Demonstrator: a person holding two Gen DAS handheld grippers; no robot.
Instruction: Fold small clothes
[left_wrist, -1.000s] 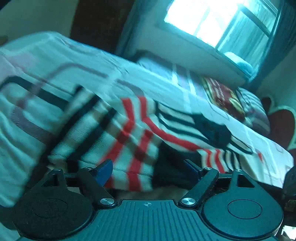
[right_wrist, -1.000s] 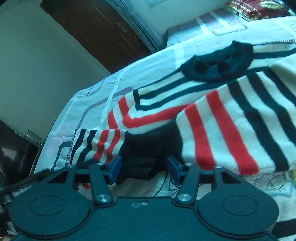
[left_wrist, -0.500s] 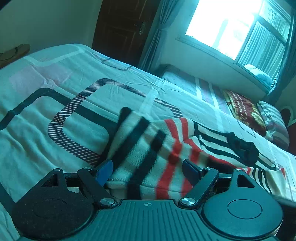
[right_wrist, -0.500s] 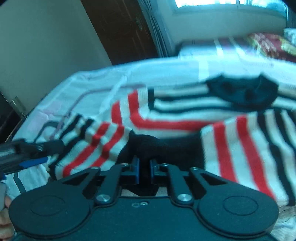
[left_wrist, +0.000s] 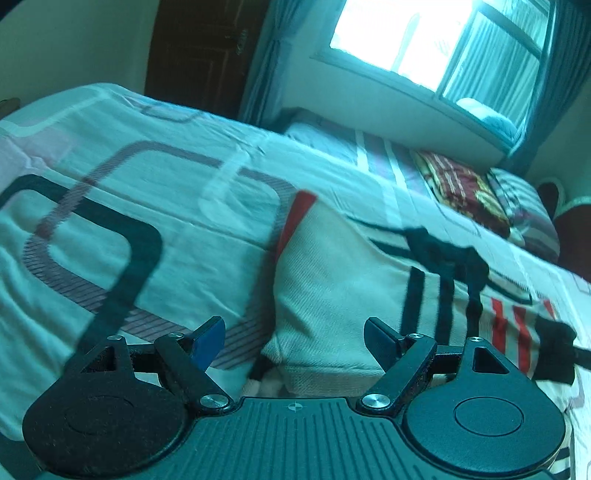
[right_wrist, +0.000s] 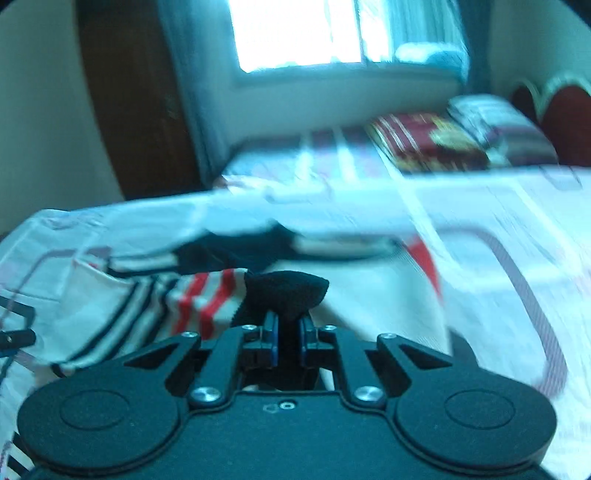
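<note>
A small knit sweater (left_wrist: 332, 280), white with black and red stripes and a black collar (left_wrist: 447, 254), lies on the bed. My left gripper (left_wrist: 293, 338) is open and empty, its blue pads on either side of the sweater's near folded edge. My right gripper (right_wrist: 288, 338) is shut on the sweater's black sleeve cuff (right_wrist: 286, 295) and holds the striped sleeve (right_wrist: 207, 299) lifted over the sweater body. That cuff also shows at the right of the left wrist view (left_wrist: 554, 350).
The bed sheet (left_wrist: 110, 229) has dark and striped rounded-rectangle patterns. A red patterned pillow (left_wrist: 461, 188) and a striped pillow (left_wrist: 524, 206) lie at the far end under the window (left_wrist: 424, 37). A dark wooden door (left_wrist: 199, 51) stands behind the bed.
My right gripper closed on the black cuff and carried the sleeve across the sweater. My left gripper stayed open and shifted, so the sweater's folded white side now faces it.
</note>
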